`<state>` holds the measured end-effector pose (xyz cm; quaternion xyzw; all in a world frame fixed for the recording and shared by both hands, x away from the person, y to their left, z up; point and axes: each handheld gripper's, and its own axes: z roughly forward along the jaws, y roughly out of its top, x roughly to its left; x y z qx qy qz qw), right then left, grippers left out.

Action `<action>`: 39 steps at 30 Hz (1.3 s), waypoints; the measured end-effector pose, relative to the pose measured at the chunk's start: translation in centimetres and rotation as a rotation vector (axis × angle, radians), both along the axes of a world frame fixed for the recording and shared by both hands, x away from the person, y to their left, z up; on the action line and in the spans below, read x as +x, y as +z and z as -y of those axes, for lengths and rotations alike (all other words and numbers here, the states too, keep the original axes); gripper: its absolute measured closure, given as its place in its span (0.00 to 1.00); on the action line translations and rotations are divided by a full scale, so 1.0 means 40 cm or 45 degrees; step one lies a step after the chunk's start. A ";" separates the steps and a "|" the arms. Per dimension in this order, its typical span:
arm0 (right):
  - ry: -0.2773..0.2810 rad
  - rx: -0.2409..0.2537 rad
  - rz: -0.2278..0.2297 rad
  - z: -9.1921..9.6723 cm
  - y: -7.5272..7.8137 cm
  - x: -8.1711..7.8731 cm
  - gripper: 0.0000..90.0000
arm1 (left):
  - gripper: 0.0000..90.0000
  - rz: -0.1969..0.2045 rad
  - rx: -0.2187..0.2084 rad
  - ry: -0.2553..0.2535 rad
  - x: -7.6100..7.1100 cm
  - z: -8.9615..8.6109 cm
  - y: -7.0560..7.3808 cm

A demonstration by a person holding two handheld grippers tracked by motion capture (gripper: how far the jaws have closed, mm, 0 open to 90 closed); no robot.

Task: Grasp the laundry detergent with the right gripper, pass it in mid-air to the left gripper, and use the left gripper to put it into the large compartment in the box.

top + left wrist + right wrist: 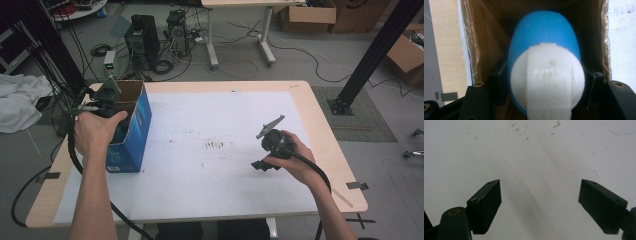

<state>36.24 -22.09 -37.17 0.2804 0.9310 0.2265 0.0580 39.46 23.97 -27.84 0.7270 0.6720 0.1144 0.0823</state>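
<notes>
Placement is in hand: the blue-and-white capsule is clamped in the left gripper inside the open blue box at the worktop's left, release being judged next, while the right gripper is held wide and empty.

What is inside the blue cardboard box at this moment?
The left gripper holds a blue and white egg-shaped object inside the box. That object covers the box bottom.

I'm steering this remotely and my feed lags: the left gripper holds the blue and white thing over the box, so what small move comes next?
Probably lower it a little deeper, then open. The left gripper is shut on the blue and white egg-shaped object, which sits inside the open cardboard box, walls on both sides. The right gripper is open above the white table cover.
</notes>
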 end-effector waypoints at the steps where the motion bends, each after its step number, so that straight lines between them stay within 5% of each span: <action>1: 0.001 0.001 0.000 0.001 0.000 0.001 0.21 | 0.42 0.000 0.001 0.001 0.000 0.000 0.000; 39: -0.007 -0.010 -0.009 0.001 -0.008 0.001 0.20 | 0.32 0.022 -0.011 0.022 -0.010 -0.004 0.028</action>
